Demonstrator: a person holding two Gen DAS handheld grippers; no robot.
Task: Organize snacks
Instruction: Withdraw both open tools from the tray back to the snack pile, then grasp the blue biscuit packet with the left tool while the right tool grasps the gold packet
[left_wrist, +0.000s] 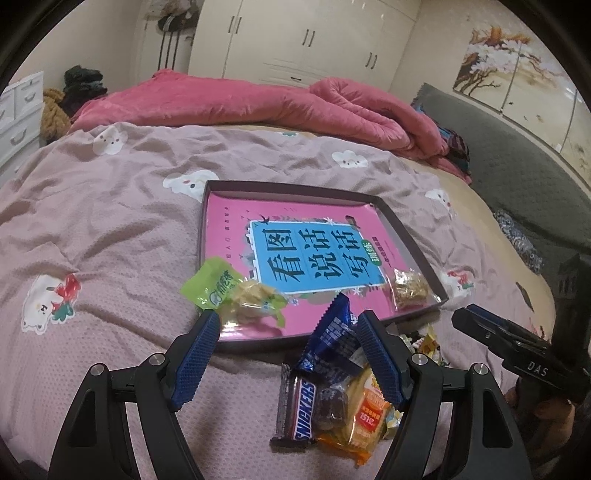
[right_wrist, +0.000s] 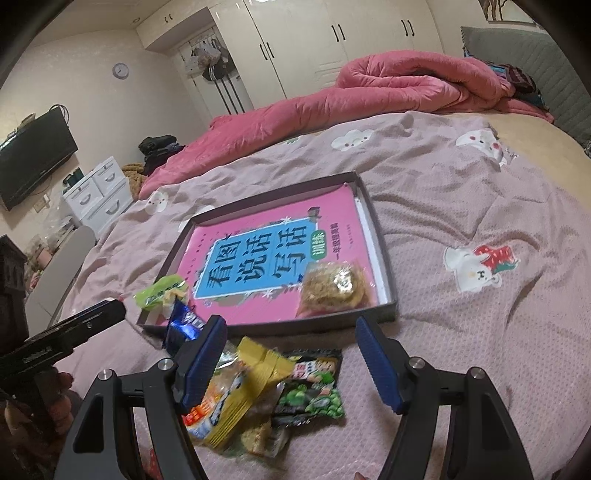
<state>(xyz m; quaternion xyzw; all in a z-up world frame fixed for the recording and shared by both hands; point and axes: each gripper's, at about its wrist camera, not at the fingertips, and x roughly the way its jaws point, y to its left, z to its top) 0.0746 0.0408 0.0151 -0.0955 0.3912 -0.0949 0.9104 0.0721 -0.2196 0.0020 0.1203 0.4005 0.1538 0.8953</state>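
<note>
Bedroom setup: I'm working on the bed (left_wrist: 110, 236), which has a mauve sheet with little cloud-bunny prints, and a pink quilt (left_wrist: 258, 103) is bunched up along the far side in front of the white wardrobe (left_wrist: 303, 37).

Biggest thing in front of me is the tray (left_wrist: 413, 236), a shallow dark box with a pink book (left_wrist: 306, 254) lying flat inside it (big blue title panel, pretty much fills the tray). A clear bag (right_wrist: 338, 284) of something golden and crunchy sits in the tray's near right corner. A green packet (left_wrist: 221, 288) lies over the tray's near left edge, partly in, partly hanging out.

The rest of the snacks are in a pile on the sheet just in front of the tray: a Snickers (left_wrist: 301, 410), an orange packet (left_wrist: 365, 417), a yellow packet (right_wrist: 251, 387) and a bag of green peas (right_wrist: 314, 391).

My left gripper (left_wrist: 290, 336) is spread wide, nothing clamped. A blue wrapper (left_wrist: 332, 336) stands up out of the pile right against its right finger, but the other finger is well clear of it. My right gripper (right_wrist: 290, 343) is wide open too, hovering over the pile with the peas bag between its fingers, gripping nothing.
</note>
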